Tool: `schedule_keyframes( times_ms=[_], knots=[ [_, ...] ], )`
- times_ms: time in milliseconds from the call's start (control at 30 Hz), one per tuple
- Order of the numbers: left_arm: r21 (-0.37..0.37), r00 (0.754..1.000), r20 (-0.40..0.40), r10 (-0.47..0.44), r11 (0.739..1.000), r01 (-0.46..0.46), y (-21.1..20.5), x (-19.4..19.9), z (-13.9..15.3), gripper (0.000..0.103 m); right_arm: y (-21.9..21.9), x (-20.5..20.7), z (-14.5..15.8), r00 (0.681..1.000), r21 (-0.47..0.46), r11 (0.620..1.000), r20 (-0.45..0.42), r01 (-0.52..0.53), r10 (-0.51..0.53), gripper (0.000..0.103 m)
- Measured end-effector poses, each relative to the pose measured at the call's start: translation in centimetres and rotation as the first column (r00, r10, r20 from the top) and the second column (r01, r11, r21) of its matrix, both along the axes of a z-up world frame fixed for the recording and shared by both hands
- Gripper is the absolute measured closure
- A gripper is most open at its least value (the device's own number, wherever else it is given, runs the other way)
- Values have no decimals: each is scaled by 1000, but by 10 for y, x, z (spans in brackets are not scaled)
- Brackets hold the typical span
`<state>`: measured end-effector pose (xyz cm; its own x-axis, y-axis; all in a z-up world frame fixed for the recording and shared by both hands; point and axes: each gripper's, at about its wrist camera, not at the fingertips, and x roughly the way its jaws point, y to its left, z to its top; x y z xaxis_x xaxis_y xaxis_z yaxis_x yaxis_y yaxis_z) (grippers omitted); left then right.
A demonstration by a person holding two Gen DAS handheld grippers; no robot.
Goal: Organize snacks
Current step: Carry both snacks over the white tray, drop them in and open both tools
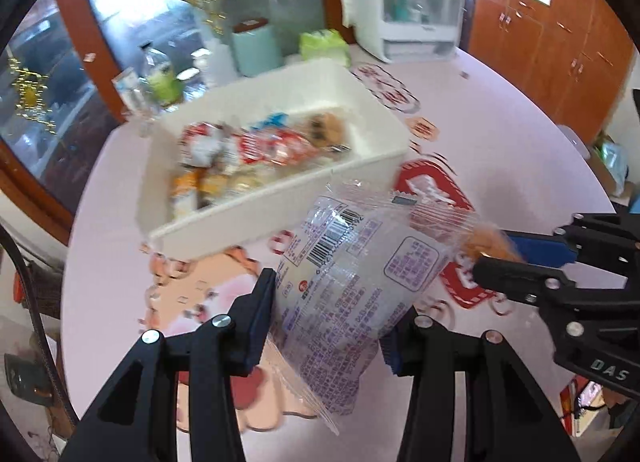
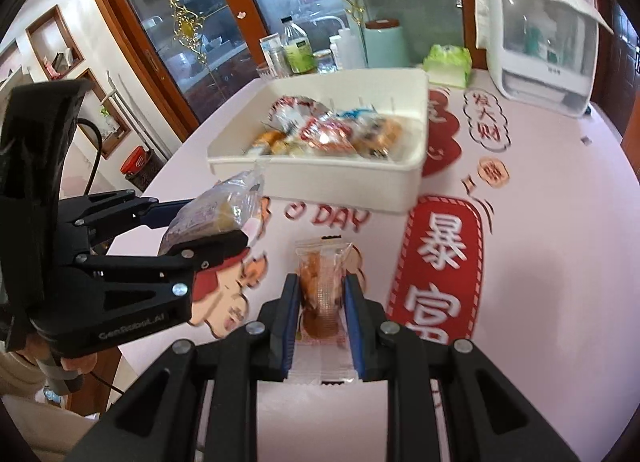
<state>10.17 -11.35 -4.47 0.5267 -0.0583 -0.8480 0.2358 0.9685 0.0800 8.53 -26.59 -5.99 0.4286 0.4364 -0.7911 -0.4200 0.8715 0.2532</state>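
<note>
Pink desk (image 2: 540, 221) ahead: your left gripper (image 1: 328, 326) grips a clear printed snack packet (image 1: 352, 274), your right gripper (image 2: 322, 314) a small biscuit pack (image 2: 322, 294) (both fingers clenched). Carry both over the white bin (image 2: 340, 181), then release.

Both wrist views looked steeply down along their fingers, close above the table (image 1: 500, 133); the 2 shared the white bin (image 1: 280, 189) (image 2: 340, 181) ahead.

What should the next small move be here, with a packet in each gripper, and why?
Probably carry both forward over the white bin and release. The left gripper is shut on a clear printed snack packet, the right gripper on a small biscuit packet; both are short of the bin, which already holds snacks.
</note>
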Motion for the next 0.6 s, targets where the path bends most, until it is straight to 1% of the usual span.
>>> schedule_keyframes(
  times_ms=[200, 367, 467, 600],
  knots=[
    [-18, 996, 70, 58, 998, -57, 49, 19, 27, 58, 33, 12, 33, 999, -35, 999, 40, 14, -12, 81],
    [-29, 986, 128, 106, 994, -103, 80, 41, 51, 58, 49, 33, 63, 995, -56, 996, 67, 73, -69, 81],
    [-32, 978, 162, 132, 991, -129, 95, 57, 67, 58, 53, 54, 81, 991, -47, 992, 73, 119, -115, 81],
    [-37, 970, 194, 145, 989, -141, 105, 82, 87, 57, 58, 84, 100, 983, -17, 985, 77, 170, -168, 81]
  ],
)
